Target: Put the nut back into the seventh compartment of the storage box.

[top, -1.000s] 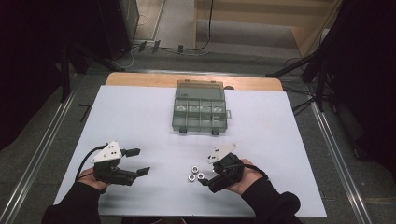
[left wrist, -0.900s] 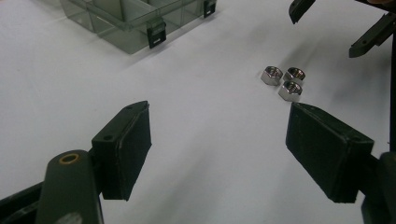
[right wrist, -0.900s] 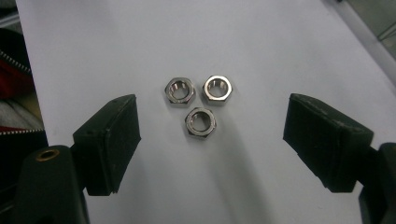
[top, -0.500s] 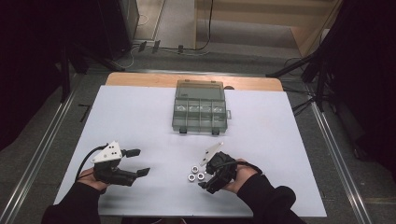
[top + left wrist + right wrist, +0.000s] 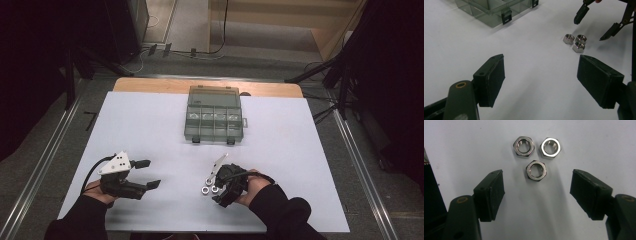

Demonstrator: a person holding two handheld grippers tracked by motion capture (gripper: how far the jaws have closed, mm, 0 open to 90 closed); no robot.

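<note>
On table, near edge: three nuts (image 5: 536, 170) lie in a tight triangle on the white sheet (image 5: 150, 135), just beside right gripper (image 5: 214, 186).
Nut axis: bores point straight up; each lies flat on a face, no long axis.
Nut material: bright metal, hex outline, threaded bore, smooth shiny faces.
Right gripper: jaws have just been closing, approx. mid-wide now; pads apart, nothing between them; nearest nut sits just ahead of the tips, untouched.
Left gripper (image 5: 147, 173): jaws wide, empty, over bare sheet, well apart from nuts.
Pads: black, flat, rectangular, matte.
Box (image 5: 214, 120): clear grey plastic, rectangular, w/ divided compartments, black latches on front edge; far side of sheet from nuts.
</note>
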